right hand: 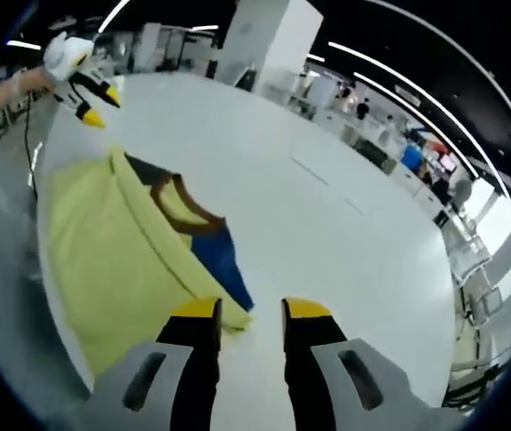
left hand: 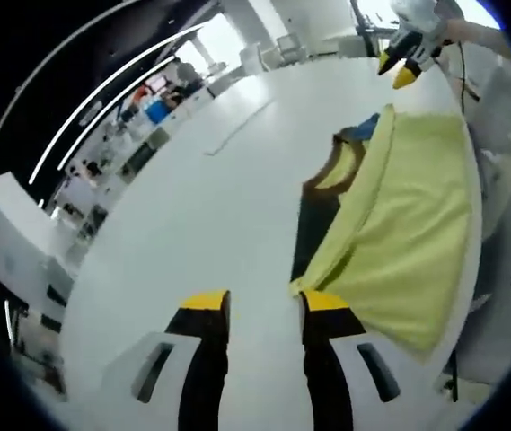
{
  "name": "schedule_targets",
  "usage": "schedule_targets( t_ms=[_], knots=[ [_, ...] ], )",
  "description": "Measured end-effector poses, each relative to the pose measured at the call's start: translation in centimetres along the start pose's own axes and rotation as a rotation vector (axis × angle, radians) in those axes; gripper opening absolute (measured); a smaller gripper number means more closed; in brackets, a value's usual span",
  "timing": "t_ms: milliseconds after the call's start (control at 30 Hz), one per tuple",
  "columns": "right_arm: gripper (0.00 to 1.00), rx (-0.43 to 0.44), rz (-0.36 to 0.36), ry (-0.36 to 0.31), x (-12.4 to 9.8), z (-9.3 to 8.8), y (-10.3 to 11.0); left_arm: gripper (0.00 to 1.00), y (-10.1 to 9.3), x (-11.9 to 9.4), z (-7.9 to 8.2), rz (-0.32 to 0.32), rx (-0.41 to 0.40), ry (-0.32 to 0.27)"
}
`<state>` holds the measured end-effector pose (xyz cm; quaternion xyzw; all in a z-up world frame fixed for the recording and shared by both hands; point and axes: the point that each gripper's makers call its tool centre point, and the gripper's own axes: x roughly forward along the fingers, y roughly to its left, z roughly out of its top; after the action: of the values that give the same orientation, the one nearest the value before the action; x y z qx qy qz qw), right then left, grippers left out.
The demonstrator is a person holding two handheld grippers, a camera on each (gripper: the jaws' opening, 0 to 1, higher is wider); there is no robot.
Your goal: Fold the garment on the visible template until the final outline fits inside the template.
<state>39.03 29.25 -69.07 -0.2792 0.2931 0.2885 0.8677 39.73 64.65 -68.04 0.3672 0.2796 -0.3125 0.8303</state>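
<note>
Your left gripper [left hand: 264, 303] has its yellow-tipped fingers [left hand: 205, 301] apart and holding nothing, hovering over the white desk [left hand: 192, 224] with the right-hand tip just at the near corner of the yellow garment [left hand: 408, 242]; your right gripper [right hand: 251, 311] likewise has its fingers [right hand: 307, 309] spread and empty, its left tip just beside the garment's opposite near corner. The garment lies flat along the desk's edge, partly folded over, its long axis running away from each gripper toward the other, with the brown-trimmed neckline [right hand: 183, 205] and a blue part [right hand: 224, 260] facing the middle of the desk.
</note>
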Motion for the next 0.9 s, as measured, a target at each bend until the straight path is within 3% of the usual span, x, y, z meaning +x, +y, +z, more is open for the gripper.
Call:
schedule_targets(
  t_ms=[233,333,567,900],
  knots=[
    [0.26,-0.007,0.014,0.034,0.5,-1.9,0.3,0.28,-1.0,0.7,-0.7,-0.019,0.003,0.024],
    [0.26,-0.003,0.021,0.050,0.8,-2.6,0.5,0.27,-1.5,1.2,-1.5,-0.028,0.035,0.062],
    [0.25,-0.010,0.041,0.057,1.3,-3.0,0.8,0.27,-2.3,2.1,-1.3,-0.066,0.023,0.048],
    [0.21,0.000,0.049,0.067,2.1,-3.4,1.0,0.25,-2.4,3.0,-1.6,-0.072,0.021,0.059]
  ],
)
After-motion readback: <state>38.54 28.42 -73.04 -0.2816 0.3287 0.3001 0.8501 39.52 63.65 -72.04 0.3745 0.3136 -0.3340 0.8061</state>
